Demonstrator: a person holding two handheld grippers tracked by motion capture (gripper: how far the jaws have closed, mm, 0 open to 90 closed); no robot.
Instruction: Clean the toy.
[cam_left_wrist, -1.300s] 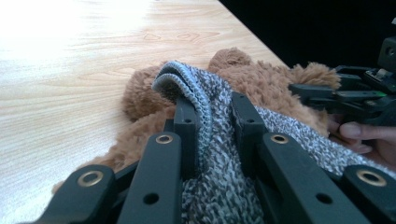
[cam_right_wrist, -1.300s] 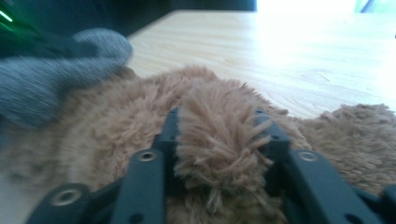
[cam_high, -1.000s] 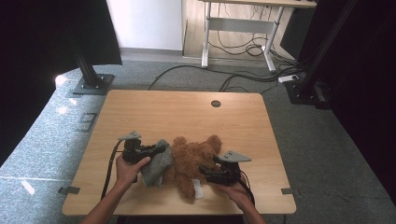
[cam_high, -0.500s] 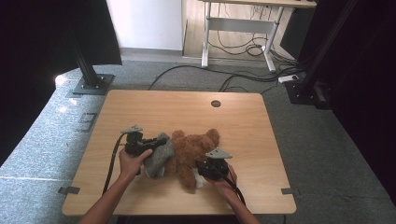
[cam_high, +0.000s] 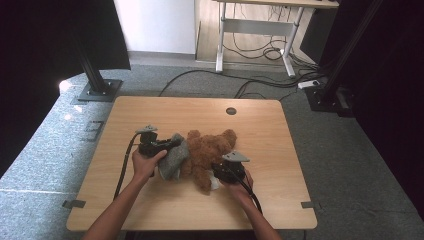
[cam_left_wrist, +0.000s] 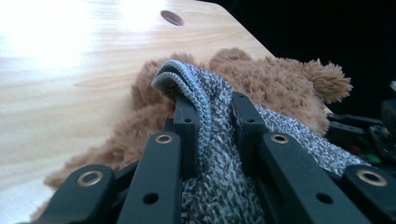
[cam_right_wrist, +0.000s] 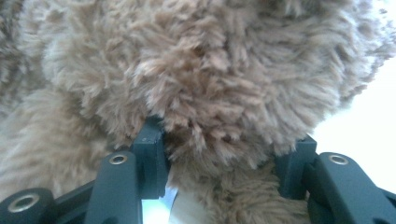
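On the counter (cam_high: 150, 112) we see the left gripper (cam_left_wrist: 212, 116) clamped on the grey knit garment (cam_left_wrist: 219, 186), while the right gripper (cam_right_wrist: 224, 154), jaws just closing, straddles the brown teddy bear (cam_right_wrist: 210, 79)'s plush.

We see a big wooden table (cam_high: 150, 210) with a small round hole (cam_high: 231, 111) near its far edge; the table stands on a grey carpet floor (cam_high: 45, 160); little bits of dark tape (cam_high: 73, 204) sit by the table's near corners; behind the table black cables (cam_high: 260, 85) lie across the floor; a white desk frame (cam_high: 255, 27) stands farther back by a white wall (cam_high: 155, 25); a black stand with a flat foot (cam_high: 97, 90) is at the far left; another black stand (cam_high: 330, 97) is at the far right.
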